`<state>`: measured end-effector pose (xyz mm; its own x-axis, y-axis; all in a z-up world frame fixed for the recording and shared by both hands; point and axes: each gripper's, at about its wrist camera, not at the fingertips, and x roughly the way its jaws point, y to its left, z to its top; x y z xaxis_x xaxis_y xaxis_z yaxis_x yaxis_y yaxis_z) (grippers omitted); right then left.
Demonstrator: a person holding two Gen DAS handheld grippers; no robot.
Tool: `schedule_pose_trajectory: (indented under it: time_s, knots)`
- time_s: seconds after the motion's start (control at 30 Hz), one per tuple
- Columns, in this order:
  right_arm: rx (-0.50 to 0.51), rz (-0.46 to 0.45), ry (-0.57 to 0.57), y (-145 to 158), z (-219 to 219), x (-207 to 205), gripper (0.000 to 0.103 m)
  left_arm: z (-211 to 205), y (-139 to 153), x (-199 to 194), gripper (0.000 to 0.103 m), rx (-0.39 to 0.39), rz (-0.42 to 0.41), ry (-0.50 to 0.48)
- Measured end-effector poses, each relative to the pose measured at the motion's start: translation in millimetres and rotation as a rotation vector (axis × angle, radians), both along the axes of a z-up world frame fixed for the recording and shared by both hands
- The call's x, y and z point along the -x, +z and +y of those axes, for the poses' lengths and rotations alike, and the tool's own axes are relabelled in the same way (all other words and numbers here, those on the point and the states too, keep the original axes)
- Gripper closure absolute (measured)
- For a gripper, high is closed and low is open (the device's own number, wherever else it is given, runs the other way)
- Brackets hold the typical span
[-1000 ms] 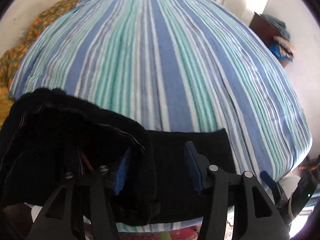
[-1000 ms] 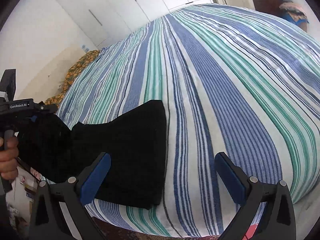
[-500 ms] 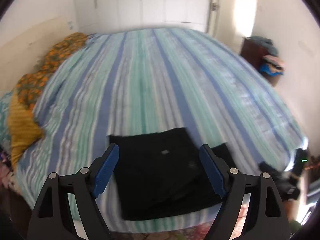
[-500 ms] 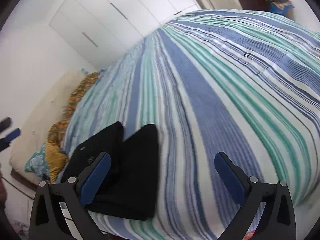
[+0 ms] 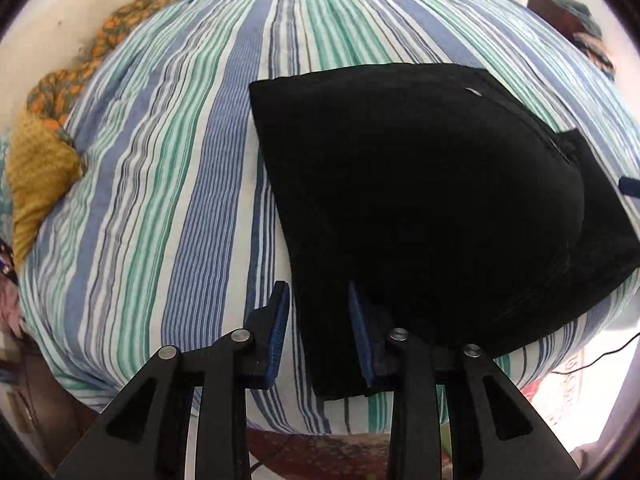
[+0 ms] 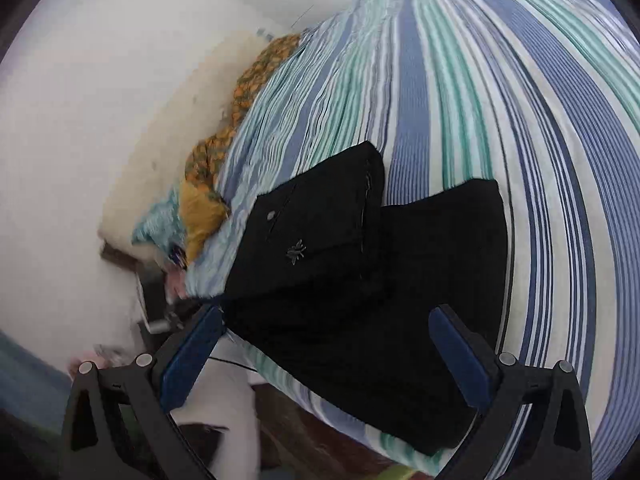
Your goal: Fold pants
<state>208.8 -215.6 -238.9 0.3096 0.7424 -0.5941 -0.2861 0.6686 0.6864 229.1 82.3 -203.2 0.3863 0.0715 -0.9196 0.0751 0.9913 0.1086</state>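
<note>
Left gripper (image 5: 316,330) jaws narrowly spread, straddling near-left edge of black folded fabric pants (image 5: 432,200); bundle extending ahead-right. Right gripper (image 6: 326,354) jaws hovering wide apart over same pants.

The pants (image 5: 420,200) lie folded on the bed (image 5: 160,184) near its front edge, a blanket (image 5: 40,168) well left of them.

- We found no legible text, brand, number or sign in either wrist view.
- The black pants (image 6: 320,248) carried a small grey insect-shaped emblem and a small round stud, but no lettering.
- In the left wrist view the pants (image 5: 432,200) showed a tiny pale tab, too small to read.
</note>
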Motion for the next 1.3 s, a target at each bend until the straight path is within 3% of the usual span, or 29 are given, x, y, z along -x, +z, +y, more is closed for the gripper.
schedule_pose_trajectory:
  time_s: [0.03, 0.1, 0.13, 0.23, 0.27, 0.3, 0.33, 0.53, 0.63, 0.73, 0.83, 0.93, 1.07, 1.13, 1.23, 1.27, 1.3]
  knots:
    - [0.085, -0.036, 0.084, 2.4, 16.7, -2.3, 0.006, 5.4, -1.9, -0.5, 0.071, 0.011, 0.003, 0.016]
    - [0.245, -0.097, 0.218, -0.3, 47.8, -5.9, 0.03, 10.3, -5.0, -1.8, 0.071, 0.006, 0.0, 0.027]
    - [0.298, -0.111, 0.264, -4.9, 59.3, -7.4, 0.032, 8.0, -4.6, -1.9, 0.071, 0.002, -0.005, 0.029]
    - [0.36, -0.097, 0.287, -19.2, 74.9, -22.0, 0.032, 11.0, -9.3, -8.0, 0.071, -0.012, -0.013, 0.035]
    - [0.348, -0.086, 0.285, -21.6, 77.3, -27.6, 0.039, 10.4, -5.8, -1.2, 0.071, -0.016, -0.014, 0.037]
    - [0.329, -0.086, 0.288, -22.4, 79.8, -30.6, 0.057, 11.4, -7.2, -2.3, 0.071, -0.022, -0.014, 0.038]
    - [0.328, -0.1, 0.291, -20.8, 82.8, -31.7, 0.062, 10.4, -7.3, -0.7, 0.071, -0.027, -0.013, 0.039]
    - [0.441, -0.107, 0.369, -18.8, 97.9, -41.6, 0.065, 5.9, -2.4, 6.6, 0.07, -0.026, -0.015, 0.058]
    - [0.484, -0.046, 0.41, -31.9, 110.0, -50.1, 0.06, 6.5, -3.5, 6.8, 0.069, -0.025, -0.019, 0.064]
    - [0.52, -0.069, 0.399, -28.6, 117.9, -54.9, 0.072, 6.5, -2.6, 8.7, 0.068, -0.025, -0.018, 0.066]
    - [0.556, -0.162, 0.339, 8.6, 106.6, -45.8, 0.088, 6.3, 0.0, 10.1, 0.067, -0.024, -0.017, 0.062]
    - [0.53, -0.199, 0.282, 36.5, 75.9, -30.7, 0.089, 2.4, 0.9, 11.9, 0.065, -0.03, -0.035, 0.046]
    - [0.579, -0.039, 0.243, -13.2, 43.4, -29.6, 0.087, -1.4, -3.4, 9.7, 0.065, -0.062, -0.035, 0.031]
    - [0.471, 0.038, 0.166, -26.9, 12.0, -34.8, 0.087, -0.3, -2.9, 9.6, 0.065, -0.059, -0.032, 0.033]
    - [0.253, 0.069, 0.033, -16.7, -25.7, -42.2, 0.085, -0.3, -3.8, 9.3, 0.064, -0.063, -0.033, 0.035]
    - [0.209, 0.059, 0.023, -10.9, -29.1, -44.5, 0.078, -1.0, -4.2, 8.8, 0.064, -0.067, -0.032, 0.035]
    - [0.173, 0.053, 0.021, -4.7, -28.3, -48.2, 0.06, -1.8, -4.1, 8.2, 0.064, -0.072, -0.031, 0.034]
